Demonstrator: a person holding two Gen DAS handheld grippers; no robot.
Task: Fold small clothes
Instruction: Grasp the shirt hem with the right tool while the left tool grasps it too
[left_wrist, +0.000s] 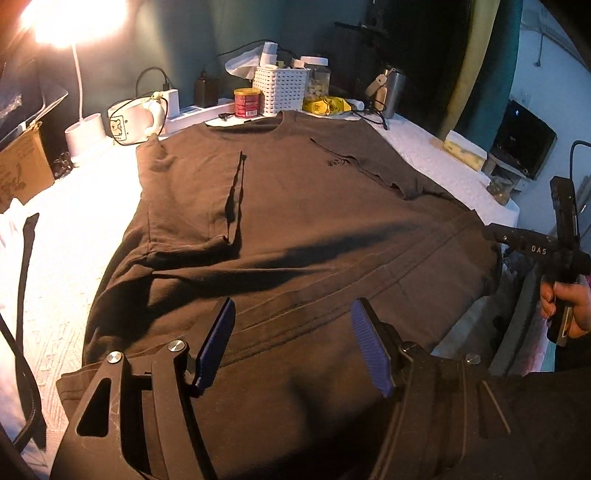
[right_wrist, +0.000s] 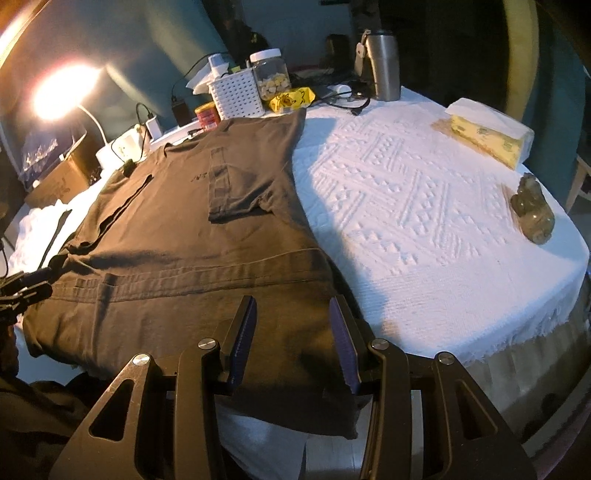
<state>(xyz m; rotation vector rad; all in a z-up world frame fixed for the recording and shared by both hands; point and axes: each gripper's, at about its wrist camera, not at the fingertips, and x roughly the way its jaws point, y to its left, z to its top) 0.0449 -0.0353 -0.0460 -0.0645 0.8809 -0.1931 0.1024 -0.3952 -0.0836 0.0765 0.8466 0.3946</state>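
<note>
Parted hand-held gripper (left_wrist: 293, 343) over brown shirt (left_wrist: 295, 229) — handle reads "DAS".

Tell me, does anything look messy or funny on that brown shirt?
A little. The brown T-shirt lies mostly flat on the white tablecloth, sleeves folded in, but its bottom edge hangs over the table's near side. A raised crease stands up by its left sleeve. Nothing looks spilled or torn.

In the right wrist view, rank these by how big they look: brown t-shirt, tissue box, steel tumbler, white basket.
Largest to smallest as they appear:
1. Brown t-shirt, by far.
2. Tissue box.
3. Steel tumbler and white basket look about alike; I would not rank them, and differing distance from the camera makes true sizes unsure.
</note>
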